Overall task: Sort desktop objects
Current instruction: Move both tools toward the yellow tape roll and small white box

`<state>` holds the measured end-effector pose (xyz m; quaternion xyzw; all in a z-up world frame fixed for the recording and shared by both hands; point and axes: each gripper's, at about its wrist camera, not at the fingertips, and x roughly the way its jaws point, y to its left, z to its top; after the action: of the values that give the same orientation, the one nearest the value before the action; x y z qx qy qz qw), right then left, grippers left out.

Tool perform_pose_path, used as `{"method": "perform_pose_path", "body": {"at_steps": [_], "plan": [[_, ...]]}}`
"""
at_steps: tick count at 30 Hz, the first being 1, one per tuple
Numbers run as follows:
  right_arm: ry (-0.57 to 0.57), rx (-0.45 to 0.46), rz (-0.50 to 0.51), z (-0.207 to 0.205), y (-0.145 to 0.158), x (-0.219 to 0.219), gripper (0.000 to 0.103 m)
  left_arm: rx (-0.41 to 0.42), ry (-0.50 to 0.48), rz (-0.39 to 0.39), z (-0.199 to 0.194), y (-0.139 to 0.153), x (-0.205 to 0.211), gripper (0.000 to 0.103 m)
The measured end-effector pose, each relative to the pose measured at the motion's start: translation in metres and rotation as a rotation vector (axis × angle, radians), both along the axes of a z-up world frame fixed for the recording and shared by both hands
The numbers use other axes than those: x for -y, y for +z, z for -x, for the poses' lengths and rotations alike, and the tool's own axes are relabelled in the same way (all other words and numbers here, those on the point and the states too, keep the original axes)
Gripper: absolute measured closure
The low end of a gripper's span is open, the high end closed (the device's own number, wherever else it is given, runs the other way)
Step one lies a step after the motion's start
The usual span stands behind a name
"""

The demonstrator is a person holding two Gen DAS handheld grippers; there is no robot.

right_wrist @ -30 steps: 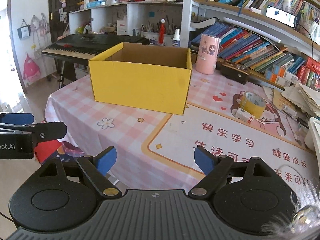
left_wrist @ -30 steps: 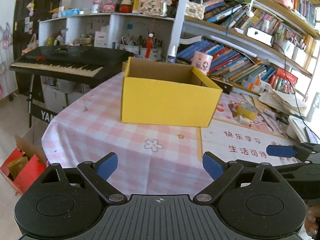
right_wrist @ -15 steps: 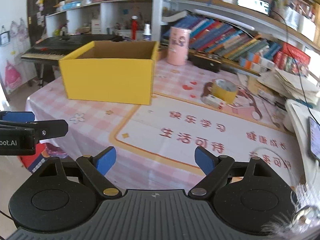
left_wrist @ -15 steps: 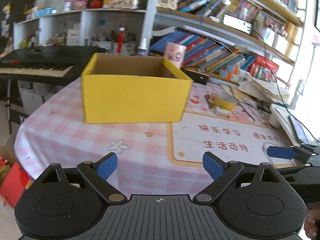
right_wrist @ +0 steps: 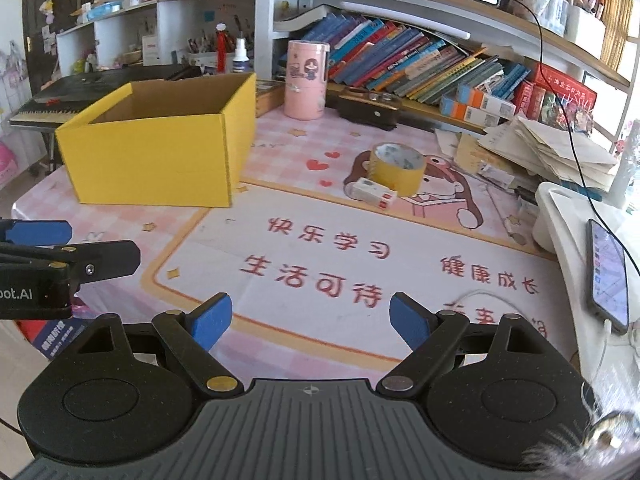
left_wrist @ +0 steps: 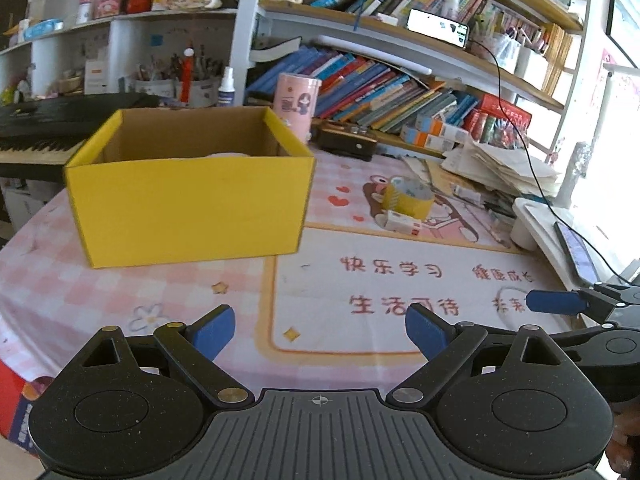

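An open yellow cardboard box [left_wrist: 188, 208] [right_wrist: 156, 160] stands on the pink checked tablecloth, something pale lying inside it. To its right lie a yellow tape roll [left_wrist: 408, 198] [right_wrist: 397, 166] and a small white-and-red box [left_wrist: 402, 222] [right_wrist: 374, 193]. A pink cylindrical tin [left_wrist: 296, 106] [right_wrist: 306, 80] stands upright behind them. My left gripper [left_wrist: 320, 330] hovers open and empty over the near table edge. My right gripper [right_wrist: 310, 316] is open and empty too, over the printed mat [right_wrist: 360, 264]. Each gripper's blue finger shows at the edge of the other's view.
Bookshelves [right_wrist: 420, 64] line the back of the table. A dark case [right_wrist: 368, 112] sits by the books. Stacked papers [right_wrist: 552, 148], a white tray [right_wrist: 560, 220] and a cabled phone [right_wrist: 608, 272] crowd the right side. A keyboard [left_wrist: 44, 128] stands at left.
Both grippers have swung rightward along the near table edge, so the yellow box has shifted left in view and the tape roll, papers and phone have come in. Both stay open.
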<state>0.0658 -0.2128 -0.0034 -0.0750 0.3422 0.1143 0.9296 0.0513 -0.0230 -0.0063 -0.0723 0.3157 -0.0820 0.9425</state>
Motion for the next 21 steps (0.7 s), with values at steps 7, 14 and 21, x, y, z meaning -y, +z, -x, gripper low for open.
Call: {"method": "perform_pose_path", "body": {"at_steps": [7, 14, 21], "plan": [[-0.018, -0.034, 0.018, -0.023, -0.003, 0.024, 0.013, -0.027, -0.023, 0.009, -0.025, -0.005, 0.025, 0.009], [-0.034, -0.056, 0.022, -0.049, -0.006, 0.050, 0.004, -0.042, -0.040, 0.012, -0.052, -0.008, 0.050, 0.009], [-0.051, -0.044, 0.022, -0.077, -0.005, 0.077, 0.002, -0.043, -0.040, 0.014, -0.081, -0.009, 0.076, 0.009]]}}
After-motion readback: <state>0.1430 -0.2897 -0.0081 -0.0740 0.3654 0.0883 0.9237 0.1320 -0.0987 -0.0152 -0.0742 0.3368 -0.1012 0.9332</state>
